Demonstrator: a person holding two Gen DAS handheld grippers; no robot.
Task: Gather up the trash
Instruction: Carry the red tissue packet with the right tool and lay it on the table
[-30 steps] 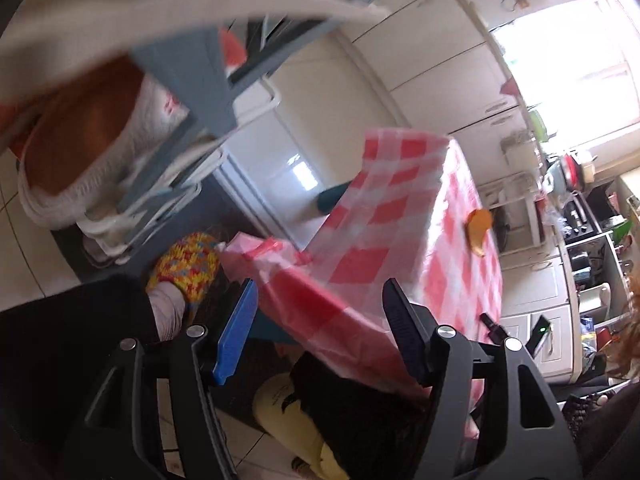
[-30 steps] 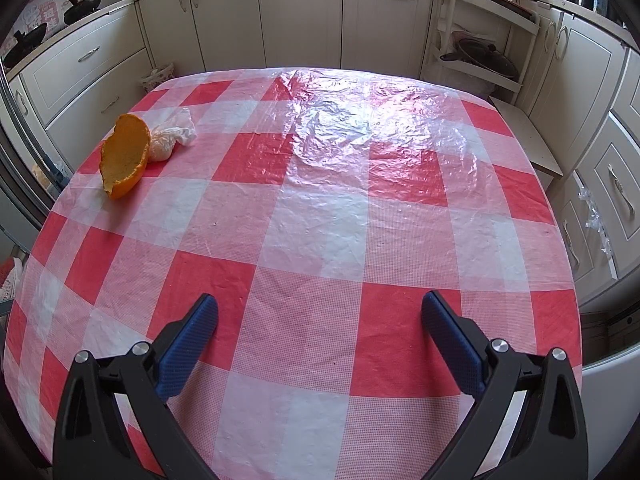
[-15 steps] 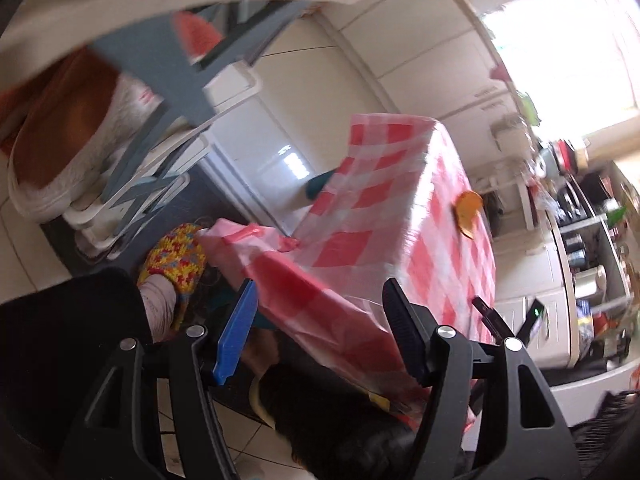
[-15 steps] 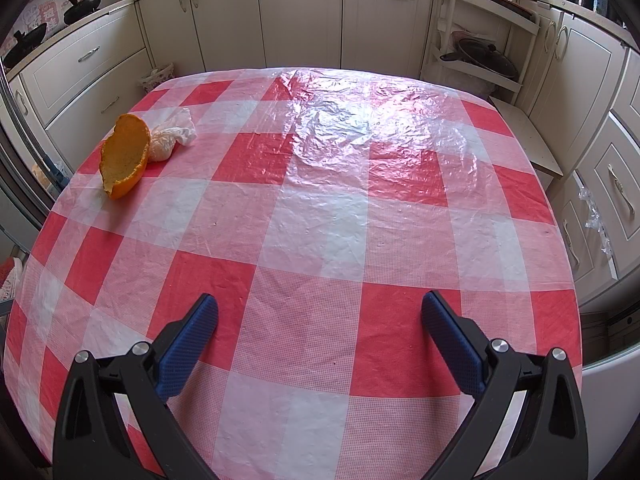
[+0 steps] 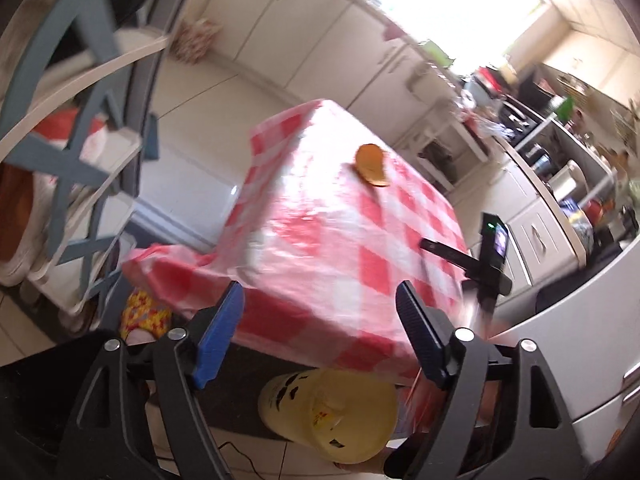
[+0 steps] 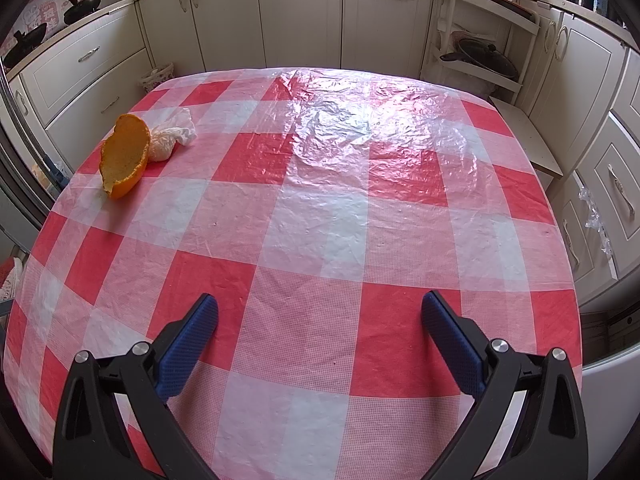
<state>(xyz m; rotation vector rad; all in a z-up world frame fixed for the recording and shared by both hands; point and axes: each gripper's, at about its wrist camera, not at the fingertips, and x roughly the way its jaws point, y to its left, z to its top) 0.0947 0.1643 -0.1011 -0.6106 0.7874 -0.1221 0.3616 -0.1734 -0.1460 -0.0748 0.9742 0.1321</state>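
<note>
Through your left wrist camera, your left gripper [image 5: 320, 320] is hanging low beside the table [image 5: 320, 248] with jaws spread apart, gripping nothing, the orange peel [image 5: 371, 164] lying far up the checked cloth. Through your right wrist camera, your right gripper [image 6: 320, 320] is hovering over the table's near edge, jaws wide apart, while the orange peel [image 6: 125, 156] is sitting at the far left, touching a crumpled white wrapper [image 6: 172, 138].

Left gripper [image 5: 320, 320] swings up and right toward the table [image 5: 340, 248]; orange peel [image 5: 371, 165] now central, yellow container [image 5: 332, 416] exposed below.
</note>
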